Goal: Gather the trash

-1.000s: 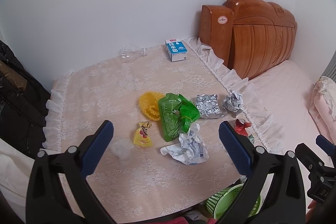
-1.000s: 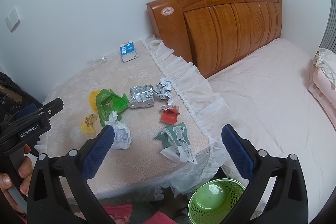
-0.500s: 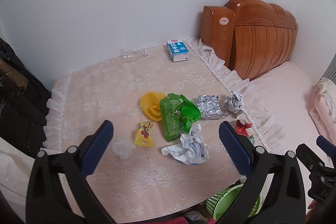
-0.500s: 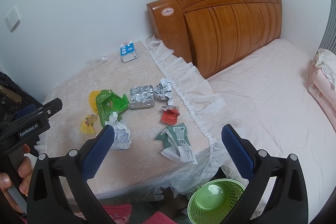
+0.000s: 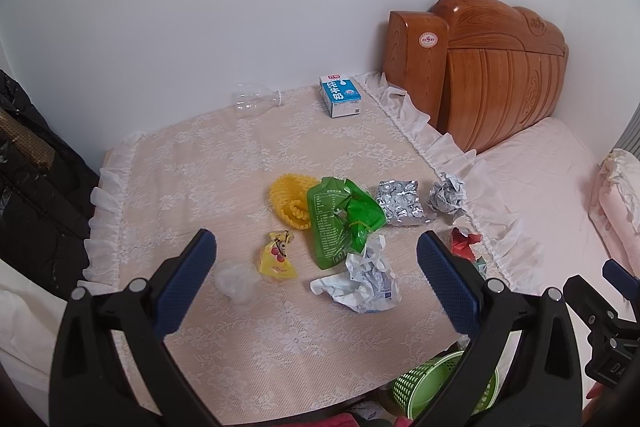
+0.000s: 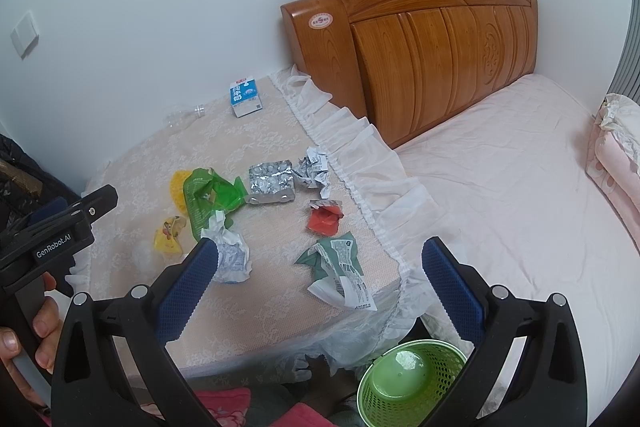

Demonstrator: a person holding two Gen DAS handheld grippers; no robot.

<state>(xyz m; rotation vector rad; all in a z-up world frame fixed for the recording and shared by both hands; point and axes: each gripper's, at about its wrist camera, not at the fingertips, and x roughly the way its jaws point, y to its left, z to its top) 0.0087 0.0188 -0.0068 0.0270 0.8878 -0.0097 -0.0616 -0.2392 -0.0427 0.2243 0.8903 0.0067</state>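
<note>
Trash lies on the lace-covered table (image 5: pixel 256 163): a green pouch (image 5: pixel 340 219), a yellow net (image 5: pixel 290 201), a small yellow wrapper (image 5: pixel 276 259), a clear plastic cup (image 5: pixel 236 281), crumpled white paper (image 5: pixel 360 281), a foil blister pack (image 5: pixel 400 201), a crumpled foil ball (image 5: pixel 448 193), a red wrapper (image 6: pixel 326 217) and a green-white wrapper (image 6: pixel 338 267). A green basket (image 6: pixel 412 383) stands on the floor below the table's front. My left gripper (image 5: pixel 316 275) is open and empty above the near table edge. My right gripper (image 6: pixel 320 279) is open and empty, over the table's front right corner.
A blue milk carton (image 5: pixel 340 95) and a clear bottle (image 5: pixel 256 101) lie at the table's far edge by the wall. A wooden headboard (image 6: pixel 432 43) and a pink bed (image 6: pixel 520 195) are on the right. Dark bags (image 5: pixel 28 167) stand left of the table.
The left gripper has drifted slightly, so the table scene shifted a little in its view. The right gripper has barely moved. Both stay open.
</note>
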